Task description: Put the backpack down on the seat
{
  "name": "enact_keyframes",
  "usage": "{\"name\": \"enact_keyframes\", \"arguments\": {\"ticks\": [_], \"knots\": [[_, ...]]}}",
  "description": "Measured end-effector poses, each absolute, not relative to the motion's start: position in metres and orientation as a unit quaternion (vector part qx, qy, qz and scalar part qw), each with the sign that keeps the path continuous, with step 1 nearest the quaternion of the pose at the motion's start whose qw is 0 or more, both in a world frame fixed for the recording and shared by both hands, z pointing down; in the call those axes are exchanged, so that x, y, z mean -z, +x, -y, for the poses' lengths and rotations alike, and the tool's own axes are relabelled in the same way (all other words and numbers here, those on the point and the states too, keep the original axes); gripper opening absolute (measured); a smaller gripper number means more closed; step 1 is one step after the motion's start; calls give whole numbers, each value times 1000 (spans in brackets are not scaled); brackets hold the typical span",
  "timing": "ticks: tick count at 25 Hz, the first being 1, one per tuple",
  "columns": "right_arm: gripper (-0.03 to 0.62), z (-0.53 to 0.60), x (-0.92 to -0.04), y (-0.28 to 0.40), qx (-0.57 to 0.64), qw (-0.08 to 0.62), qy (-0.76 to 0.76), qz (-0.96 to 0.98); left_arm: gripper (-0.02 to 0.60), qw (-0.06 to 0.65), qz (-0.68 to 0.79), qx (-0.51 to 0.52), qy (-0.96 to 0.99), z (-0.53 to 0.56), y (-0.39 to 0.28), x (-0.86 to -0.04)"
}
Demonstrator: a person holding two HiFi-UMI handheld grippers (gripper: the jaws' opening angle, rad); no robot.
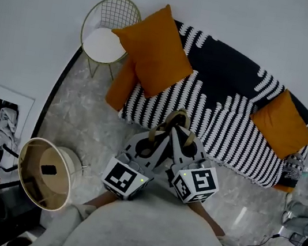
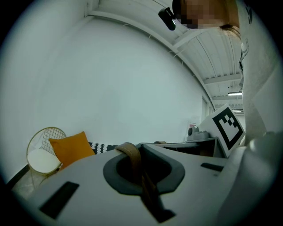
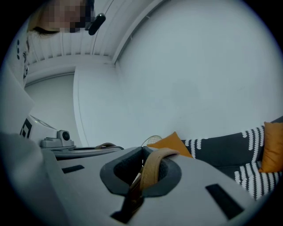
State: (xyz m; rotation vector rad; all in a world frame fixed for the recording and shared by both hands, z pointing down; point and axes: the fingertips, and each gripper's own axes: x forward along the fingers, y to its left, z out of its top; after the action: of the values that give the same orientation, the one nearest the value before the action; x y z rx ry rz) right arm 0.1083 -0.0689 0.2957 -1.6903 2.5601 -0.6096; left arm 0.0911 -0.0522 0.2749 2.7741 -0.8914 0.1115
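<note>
A gold wire chair (image 1: 106, 31) stands beside orange cushions (image 1: 154, 49), with a round wooden table (image 1: 52, 190) well apart.

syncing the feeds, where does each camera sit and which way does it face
Head view: on the head, facing steeply down at the sofa; shows the torso, left gripper and right gripper, each shut on a strap.
Left gripper view: on the left gripper, looking along its jaws to the wall; right gripper's cube at right.
Right gripper view: on the right gripper, looking along its jaws to wall and sofa; left gripper at left.
Shared: all three show the same cushion.
</note>
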Motion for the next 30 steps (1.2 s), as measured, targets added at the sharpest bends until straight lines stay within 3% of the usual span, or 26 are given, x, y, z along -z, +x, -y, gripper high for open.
{"name": "enact_keyframes", "arguments": {"ticks": [16,30], "knots": [[32,87,-323,133,242,9,-551,-798,18,153,269,-111,944,72,118,-309],[32,192,-357,154,276,-19,-571,-773,18,180,230,-115,950,183,136,-339]]}}
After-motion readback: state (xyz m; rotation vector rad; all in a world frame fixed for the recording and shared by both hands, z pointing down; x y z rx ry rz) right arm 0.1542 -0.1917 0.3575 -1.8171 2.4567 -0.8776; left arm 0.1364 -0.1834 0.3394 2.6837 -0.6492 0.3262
